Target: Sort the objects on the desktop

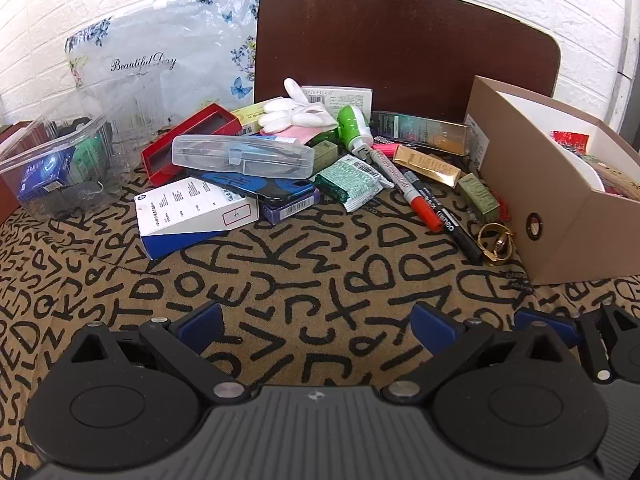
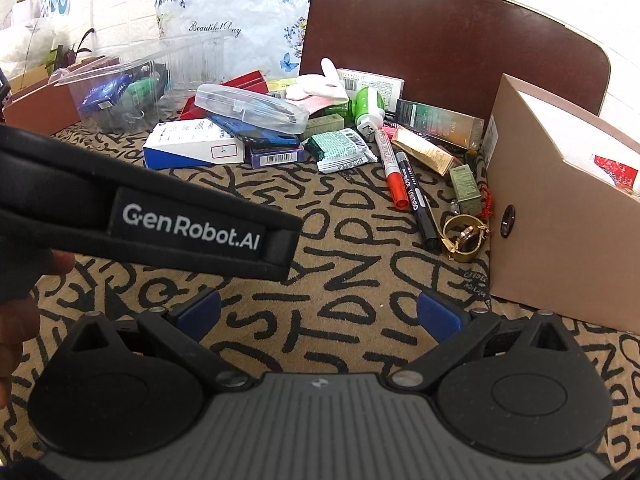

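Both tongs hang over bare patterned cloth on the tabletop (image 1: 280, 280), tilted down toward the clutter. The left tongs (image 1: 316, 320) stand wide apart with nothing between the blue pads; the right tongs (image 2: 318, 312) are likewise spread and empty. Neither has picked a thing yet, so the sorting looks barely begun.

The things to sort lie in a heap well ahead of both: a clear case (image 1: 242, 156) resting on a blue phone (image 1: 260, 186) and a white box (image 1: 192, 210), a green packet (image 1: 352, 180) beside them, 2 markers (image 1: 416, 196) side by side, and a gold ring (image 1: 496, 240) near the cardboard box (image 1: 572, 224) at the right. A clear tub (image 1: 60, 168) at the left already holds a few items, as does the cardboard box, so these probably serve as the sorting bins.

The markers and ring lie loose at the heap's near edge, probably the easiest first picks for the right tongs.
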Demonstrator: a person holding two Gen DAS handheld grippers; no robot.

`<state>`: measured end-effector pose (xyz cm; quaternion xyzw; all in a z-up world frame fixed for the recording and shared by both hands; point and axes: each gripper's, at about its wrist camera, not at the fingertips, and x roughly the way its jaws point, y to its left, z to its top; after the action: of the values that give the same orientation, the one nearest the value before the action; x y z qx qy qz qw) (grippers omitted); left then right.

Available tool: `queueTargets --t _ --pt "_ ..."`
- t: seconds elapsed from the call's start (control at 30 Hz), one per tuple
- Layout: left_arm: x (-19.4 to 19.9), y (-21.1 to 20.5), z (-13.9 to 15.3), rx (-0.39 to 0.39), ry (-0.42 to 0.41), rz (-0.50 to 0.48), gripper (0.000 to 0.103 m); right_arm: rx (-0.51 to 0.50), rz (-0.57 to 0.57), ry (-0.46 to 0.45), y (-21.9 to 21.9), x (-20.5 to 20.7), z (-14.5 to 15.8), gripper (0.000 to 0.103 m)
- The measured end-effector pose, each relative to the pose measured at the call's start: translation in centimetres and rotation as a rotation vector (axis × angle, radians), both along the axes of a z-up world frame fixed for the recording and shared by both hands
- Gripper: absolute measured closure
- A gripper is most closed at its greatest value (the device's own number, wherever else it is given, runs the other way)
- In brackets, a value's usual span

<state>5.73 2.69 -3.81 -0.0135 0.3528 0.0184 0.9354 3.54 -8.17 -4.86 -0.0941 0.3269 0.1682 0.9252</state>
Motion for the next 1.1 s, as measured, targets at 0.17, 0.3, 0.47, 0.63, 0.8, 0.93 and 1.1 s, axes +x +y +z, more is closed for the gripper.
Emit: queueTargets --t 0.17,0.3,0.47,0.63,0.8,0.93,1.1 --pt "1.0 0.5 -0.4 0.001 0.016 0.013 0.0 0.003 0.045 0.008 0.5 1.0 -0.2 0.002" --pt "1.9 0.9 -0.8 0.002 0.029 0.019 0.0 -0.003 0.059 0.014 1.0 2.0 -0.5 0.002" --pt "3.0 1.7 -1.0 -0.033 0.031 -0.006 0.001 0.023 0.085 0.027 1.2 3.2 -1.0 0.002" --pt "5.0 3.5 0.4 -0.047 -0.016 0.002 0.001 0.046 0.149 -0.008 1.9 5.5 -0.5 0.002" --pt "7.7 6.1 2.0 -0.09 -0.069 0.029 0.002 0.058 0.215 -0.084 3.1 8.9 0.2 0.002" --pt "10.5 7.8 2.9 -0.13 -0.101 0.052 0.002 0.095 0.262 -0.12 4.3 12.5 0.4 0.002" --pt "14.5 9.6 2.8 -0.14 -0.115 0.101 0.002 0.111 0.327 -0.169 6.4 16.7 0.6 0.002"
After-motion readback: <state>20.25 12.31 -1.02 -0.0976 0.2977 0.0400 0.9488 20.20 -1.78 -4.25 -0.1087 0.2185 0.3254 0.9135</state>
